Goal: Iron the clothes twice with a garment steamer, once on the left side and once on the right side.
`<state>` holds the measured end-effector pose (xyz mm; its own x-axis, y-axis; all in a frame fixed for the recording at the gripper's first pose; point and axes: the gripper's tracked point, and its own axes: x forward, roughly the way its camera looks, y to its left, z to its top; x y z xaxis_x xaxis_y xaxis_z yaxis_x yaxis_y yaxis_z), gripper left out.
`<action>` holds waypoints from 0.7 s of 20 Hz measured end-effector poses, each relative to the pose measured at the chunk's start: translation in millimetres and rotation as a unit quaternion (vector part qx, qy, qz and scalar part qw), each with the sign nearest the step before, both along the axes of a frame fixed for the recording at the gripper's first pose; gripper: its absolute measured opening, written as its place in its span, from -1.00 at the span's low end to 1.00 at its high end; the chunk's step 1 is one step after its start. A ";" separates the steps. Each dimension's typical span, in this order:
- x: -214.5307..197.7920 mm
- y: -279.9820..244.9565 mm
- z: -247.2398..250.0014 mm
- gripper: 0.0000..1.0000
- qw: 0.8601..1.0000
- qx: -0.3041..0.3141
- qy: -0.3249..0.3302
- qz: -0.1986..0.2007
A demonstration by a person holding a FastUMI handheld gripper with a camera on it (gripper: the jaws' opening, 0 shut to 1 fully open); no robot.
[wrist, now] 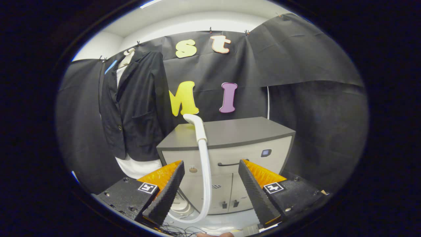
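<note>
The garment steamer's head (196,123) lies on top of a grey cabinet (230,133), at the near left part of the top, with its nozzle end pointing away toward the booth wall. From the head a white hose (206,177) drops over the cabinet's front edge, runs straight down past the drawer front, and curves leftward near the floor toward a pale rounded body (181,204) that is probably the steamer's base, though the left finger hides most of it.

The clothes hang to the left of the cabinet: a dark jacket (135,105) on a light hanger (126,57), against the black cloth wall, with a white garment (138,166) showing at the collar and below the jacket's hem. The jacket's right sleeve hangs just beside the cabinet's left edge.

The gripper (210,179) is spread wide, its two fingers well apart and holding nothing. The hose passes between them in the view, but lies beyond them and touches neither. The steamer head sits well ahead of the fingertips.

The cabinet has a drawer with a dark handle (230,164) and two lower doors (227,194). Thin dark wires (181,228) lie on the light floor (227,223) just beneath the fingers.
</note>
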<state>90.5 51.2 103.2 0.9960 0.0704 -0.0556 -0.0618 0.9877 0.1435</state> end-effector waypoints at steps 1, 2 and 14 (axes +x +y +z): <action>6.8 4.6 9.6 1.00 1.000 0.002 0.006 0.007; 13.6 7.5 18.3 1.00 1.000 -0.001 0.011 0.011; 156.9 35.1 63.0 1.00 0.985 -0.041 0.111 0.124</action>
